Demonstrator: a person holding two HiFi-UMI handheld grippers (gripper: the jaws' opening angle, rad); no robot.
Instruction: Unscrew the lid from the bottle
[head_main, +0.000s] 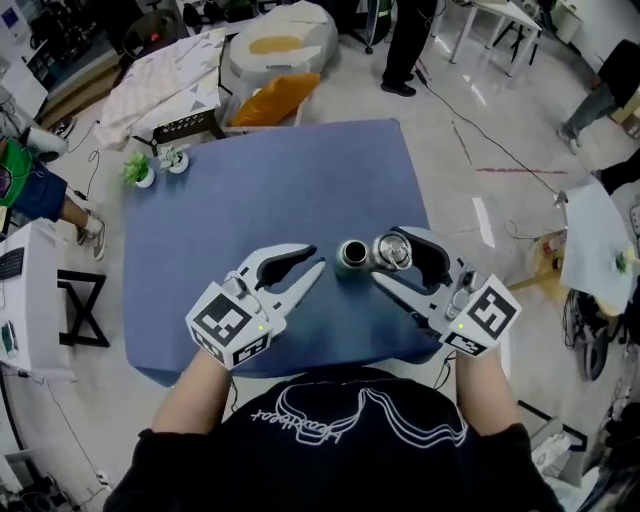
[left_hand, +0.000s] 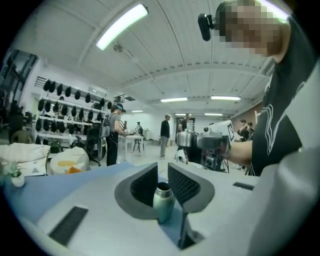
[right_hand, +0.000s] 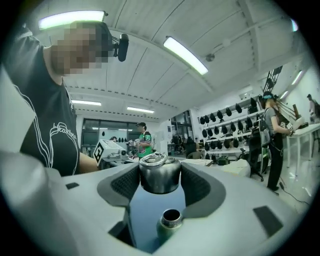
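Fingers (right_hand: 125, 184) on our right gripper (head_main: 388, 256) clasp the silver metal lid (right_hand: 160, 176), already off the green bottle (head_main: 352, 256) at nine o'clock. Our left gripper (head_main: 312, 260) is narrow and empty. Lid needs setting down.

Black T-shirt (head_main: 340, 440) with white line print, grey left tool (head_main: 316, 263), right tool (head_main: 384, 262), marker cubes (head_main: 228, 325)

Seen from above: an open metal bottle (head_main: 352, 256) stands on a blue table (head_main: 250, 190). The right gripper (head_main: 384, 259) clasps the lid (head_main: 393, 251) just beside it. The left gripper (head_main: 316, 259) hovers near, jaws narrowly apart.
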